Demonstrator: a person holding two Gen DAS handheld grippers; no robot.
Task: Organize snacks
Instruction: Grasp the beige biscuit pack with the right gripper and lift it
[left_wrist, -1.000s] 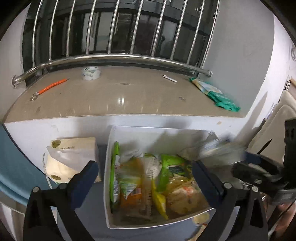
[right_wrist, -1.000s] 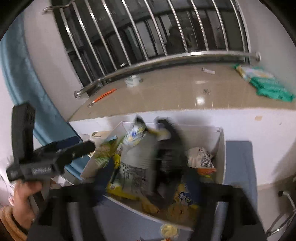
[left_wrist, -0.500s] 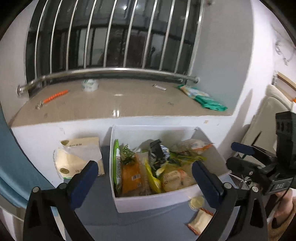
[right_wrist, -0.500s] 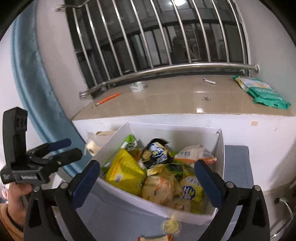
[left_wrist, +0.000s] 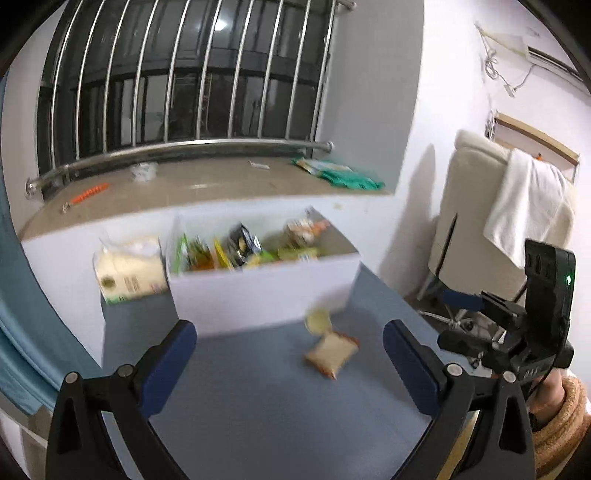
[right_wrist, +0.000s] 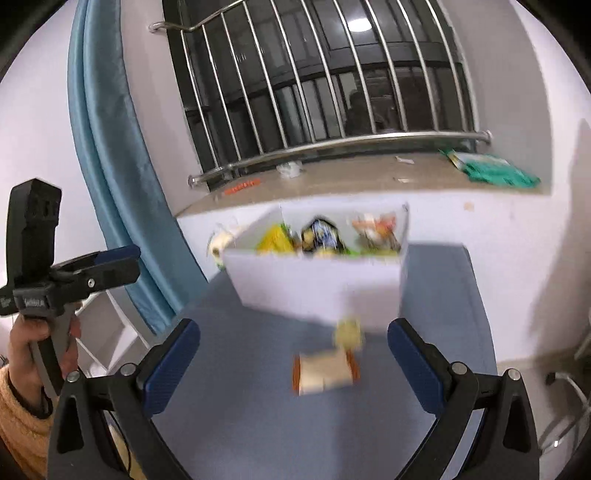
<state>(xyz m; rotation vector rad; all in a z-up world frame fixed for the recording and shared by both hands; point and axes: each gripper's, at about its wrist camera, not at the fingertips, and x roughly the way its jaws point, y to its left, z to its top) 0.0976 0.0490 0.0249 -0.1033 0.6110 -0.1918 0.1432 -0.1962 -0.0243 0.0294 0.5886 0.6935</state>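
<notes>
A white box (left_wrist: 266, 291) full of snack packets (left_wrist: 240, 247) stands at the back of a blue-grey table (left_wrist: 258, 406); it also shows in the right wrist view (right_wrist: 317, 288). In front of it lie a small round yellow snack (left_wrist: 318, 320) and a flat beige packet with orange ends (left_wrist: 331, 353), which also shows in the right wrist view (right_wrist: 325, 373). My left gripper (left_wrist: 288, 358) is open and empty, held back over the table's near part. My right gripper (right_wrist: 293, 360) is open and empty, with the beige packet ahead between its fingers.
A tissue pack (left_wrist: 129, 269) stands left of the box. A stone windowsill (left_wrist: 207, 184) with green packets (left_wrist: 343, 175), an orange tool (left_wrist: 88, 192) and a barred rail runs behind. A blue curtain (right_wrist: 110, 166) hangs at the left; a chair with a towel (left_wrist: 524, 206) stands at the right.
Both grippers have pulled back and away from the box. One second ago the right gripper held a packet over the box; it is now empty. The two loose snacks have come into view.
</notes>
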